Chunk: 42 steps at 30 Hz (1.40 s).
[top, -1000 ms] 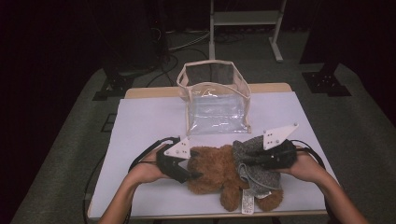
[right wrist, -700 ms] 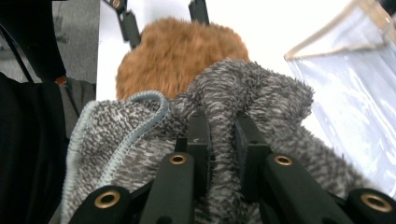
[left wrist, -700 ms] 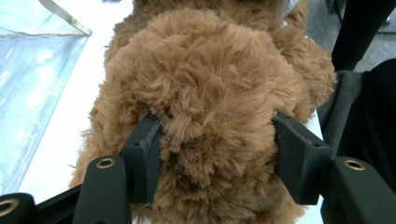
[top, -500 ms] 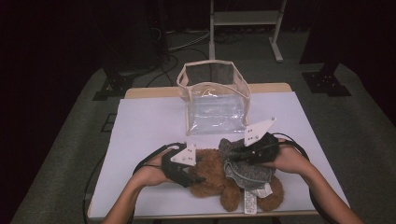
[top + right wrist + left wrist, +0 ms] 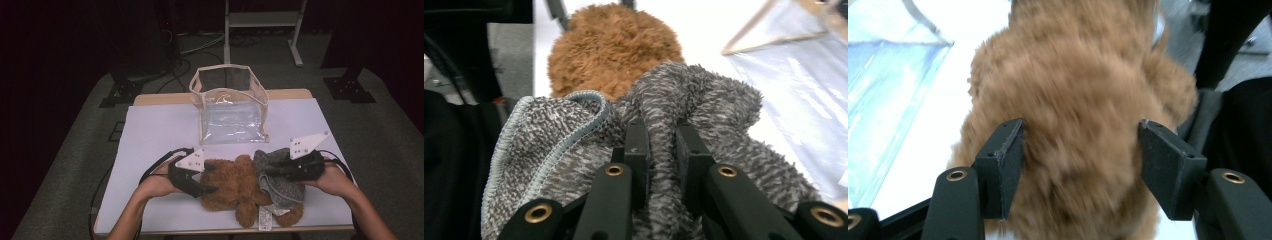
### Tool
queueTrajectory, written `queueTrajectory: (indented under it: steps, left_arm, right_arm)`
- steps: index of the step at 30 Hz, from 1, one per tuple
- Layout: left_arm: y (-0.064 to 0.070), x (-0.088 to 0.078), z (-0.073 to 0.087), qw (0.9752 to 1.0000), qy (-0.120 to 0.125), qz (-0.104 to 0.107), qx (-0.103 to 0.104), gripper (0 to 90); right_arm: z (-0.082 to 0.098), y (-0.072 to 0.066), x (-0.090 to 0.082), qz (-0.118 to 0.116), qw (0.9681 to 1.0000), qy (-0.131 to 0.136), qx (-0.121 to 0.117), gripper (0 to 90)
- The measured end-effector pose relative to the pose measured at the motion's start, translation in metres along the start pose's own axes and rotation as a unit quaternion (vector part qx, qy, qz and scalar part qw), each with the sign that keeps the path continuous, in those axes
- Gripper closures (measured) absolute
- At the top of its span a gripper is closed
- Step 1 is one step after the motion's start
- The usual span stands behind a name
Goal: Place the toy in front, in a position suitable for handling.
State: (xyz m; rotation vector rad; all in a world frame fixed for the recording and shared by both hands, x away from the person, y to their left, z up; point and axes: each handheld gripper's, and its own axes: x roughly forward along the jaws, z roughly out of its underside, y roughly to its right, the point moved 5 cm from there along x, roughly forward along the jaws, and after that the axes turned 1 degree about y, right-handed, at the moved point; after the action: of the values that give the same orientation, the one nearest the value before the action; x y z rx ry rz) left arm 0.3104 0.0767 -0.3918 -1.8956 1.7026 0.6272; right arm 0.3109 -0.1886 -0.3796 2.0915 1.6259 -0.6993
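The teddy bear [image 5: 235, 185] has warm brown fur, and its knitted garment [image 5: 277, 180] is grey with white speckles and a pale blue-grey hem. The bag [image 5: 230, 107] is of clear plastic with beige edging. The table cover [image 5: 155, 135] is white, and both grippers have black jaws

Overhead plus 2 close, perhaps overlapping views

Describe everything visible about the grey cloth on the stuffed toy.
The grey cloth is a fuzzy, speckled knit with a pale blue stitched hem. It lies bunched over one end of the brown stuffed toy, near the table's front right. The right gripper pinches a raised fold of it between its jaws.
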Motion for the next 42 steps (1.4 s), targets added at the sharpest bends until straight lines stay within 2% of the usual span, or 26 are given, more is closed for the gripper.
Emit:
queueTrajectory:
  steps: [2, 3, 4, 6, 10, 14, 16, 18, 20, 24, 33, 42]
  left_arm:
    - [0.000, 0.000, -0.002, 1.0000, -0.005, 0.003, 0.002, 37.2]
    - [0.001, 0.005, -0.002, 0.9999, -0.014, 0.008, 0.002, 37.9]
    - [0.002, 0.008, -0.001, 0.9997, -0.018, 0.013, 0.002, 38.4]
    - [0.004, 0.012, 0.001, 0.9997, -0.019, 0.016, 0.000, 38.6]
    - [0.009, 0.016, 0.004, 0.9994, -0.029, 0.020, 0.006, 38.5]
    - [0.011, 0.015, 0.004, 0.9990, -0.036, 0.017, 0.017, 38.3]
    - [0.014, 0.016, 0.005, 0.9990, -0.036, 0.017, 0.018, 38.1]
    - [0.015, 0.016, 0.007, 0.9988, -0.039, 0.019, 0.022, 38.1]
    - [0.016, 0.016, 0.009, 0.9987, -0.039, 0.021, 0.024, 38.0]
    - [0.017, 0.016, 0.007, 0.9989, -0.033, 0.019, 0.026, 37.9]
    - [0.017, 0.018, 0.004, 0.9989, -0.033, 0.019, 0.028, 37.8]
    - [0.017, 0.016, 0.006, 0.9988, -0.036, 0.020, 0.026, 37.9]
  right_arm:
    - [0.000, -0.003, 0.002, -0.003, 1.0000, 0.001, -0.002, 78.4]
    - [0.001, -0.010, 0.005, -0.007, 0.9999, 0.001, -0.008, 78.3]
    - [0.001, -0.011, 0.005, -0.007, 0.9999, 0.002, -0.009, 78.3]
    - [0.000, -0.011, 0.004, -0.004, 0.9999, -0.001, -0.011, 78.3]
    - [-0.014, -0.009, 0.004, 0.001, 0.9996, -0.008, -0.028, 78.3]
    - [-0.035, -0.007, 0.025, -0.011, 0.9983, -0.025, -0.051, 78.3]
    - [-0.042, -0.006, 0.037, -0.016, 0.9981, -0.025, -0.053, 78.3]
    - [-0.045, -0.007, 0.047, -0.019, 0.9979, -0.024, -0.056, 78.3]
    - [-0.043, -0.008, 0.049, -0.023, 0.9981, -0.023, -0.053, 78.3]
    - [-0.033, -0.004, 0.035, -0.021, 0.9990, -0.011, -0.038, 78.3]
    - [0.001, 0.006, -0.015, 0.009, 0.9999, 0.010, 0.008, 78.1]
    - [0.012, 0.006, -0.029, 0.012, 0.9988, 0.040, 0.024, 78.0]
